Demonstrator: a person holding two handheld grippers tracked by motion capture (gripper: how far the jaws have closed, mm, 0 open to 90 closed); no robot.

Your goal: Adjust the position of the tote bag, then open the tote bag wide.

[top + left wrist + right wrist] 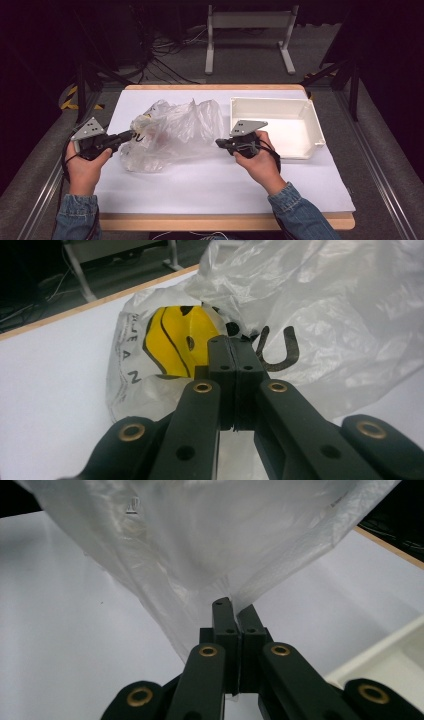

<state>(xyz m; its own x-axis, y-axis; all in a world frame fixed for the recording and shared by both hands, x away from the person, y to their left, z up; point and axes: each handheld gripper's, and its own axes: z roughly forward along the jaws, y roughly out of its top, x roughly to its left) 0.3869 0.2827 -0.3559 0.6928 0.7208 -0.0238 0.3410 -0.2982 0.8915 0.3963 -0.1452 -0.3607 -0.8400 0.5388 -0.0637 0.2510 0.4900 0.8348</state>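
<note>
Plastic bag [170,132], clear and crumpled, lies mid-table on the white sheet [210,185], just left of the white tray [305,112]. Yellow print shows at its left end. Left gripper [131,135]: jaws pinched together on the bag's left edge. Right gripper [219,143]: jaws likewise closed, clamping the film at the bag's right edge. Bag spans between both.

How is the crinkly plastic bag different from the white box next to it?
The plastic bag is see-through, crumpled and floppy, while the white bin is solid, stiff and square-cornered. The bag has a yellow and black print on it; the bin is plain. The left gripper and the right gripper pinch the bag at opposite ends, while nothing grips the bin. Both rest on the white table top.
</note>
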